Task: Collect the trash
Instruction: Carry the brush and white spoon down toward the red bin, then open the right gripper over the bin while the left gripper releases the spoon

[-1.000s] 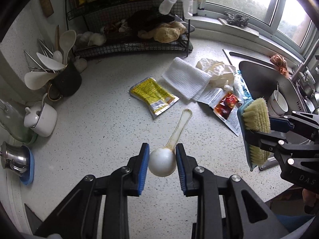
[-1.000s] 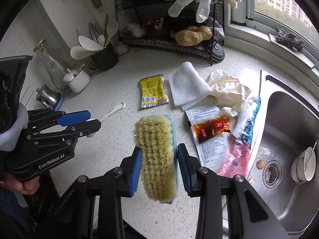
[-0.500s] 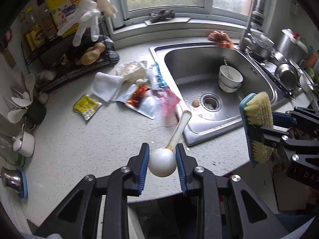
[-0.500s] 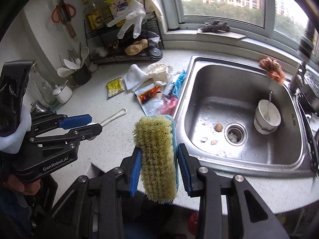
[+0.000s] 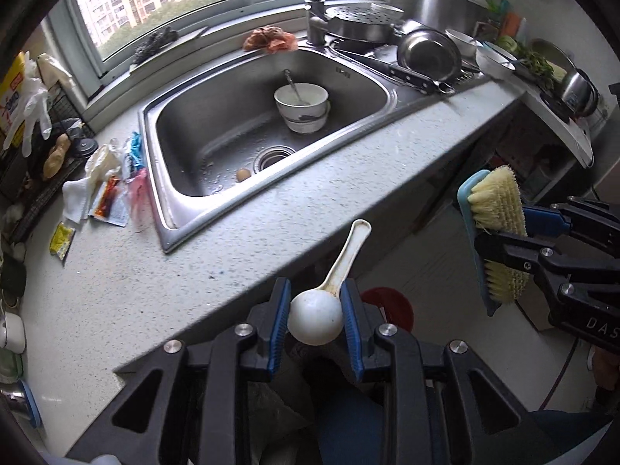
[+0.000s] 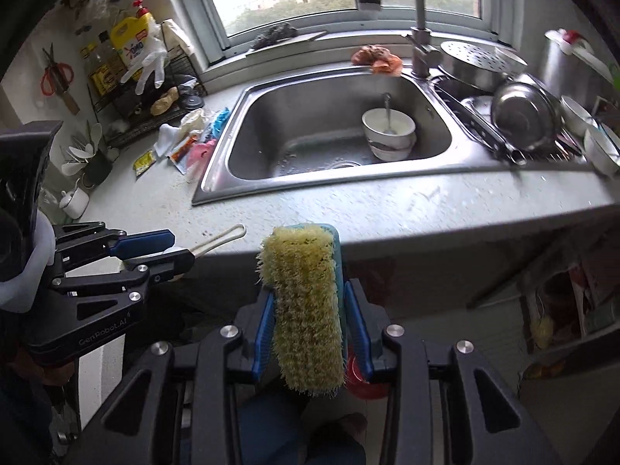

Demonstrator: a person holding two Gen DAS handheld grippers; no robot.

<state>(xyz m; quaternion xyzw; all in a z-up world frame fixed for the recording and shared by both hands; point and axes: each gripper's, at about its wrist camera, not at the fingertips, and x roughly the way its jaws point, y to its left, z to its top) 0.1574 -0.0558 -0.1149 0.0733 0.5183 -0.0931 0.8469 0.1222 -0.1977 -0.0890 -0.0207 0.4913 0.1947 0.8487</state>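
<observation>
So: grey speckled stone countertop point(image 5: 217, 255) runs across both views, with a stainless steel sink basin point(image 5: 217, 124) sunk into it. Stacked white ceramic bowls with a spoon point(image 5: 302, 106) stand inside the sink, and a small brown round scrap point(image 5: 243, 174) lies beside the drain. Trash pile of crumpled wrappers and white tissue point(image 5: 106, 190) lies on the counter just left of the sink rim, with a yellow foil packet point(image 5: 62, 238) a bit apart from it, nearer the counter's front. Both grippers hang off the counter's front edge, over the floor, and a red round bin point(image 5: 391, 306) shows below them. Right gripper point(image 6: 310, 329) is clamped on a yellow-bristled scrub brush with a blue plastic back point(image 6: 304, 302), bristles facing left. Left gripper point(image 5: 316, 317) is closed around the bowl of a white plastic ladle spoon point(image 5: 316, 317), handle pointing forward toward the counter edge.
</observation>
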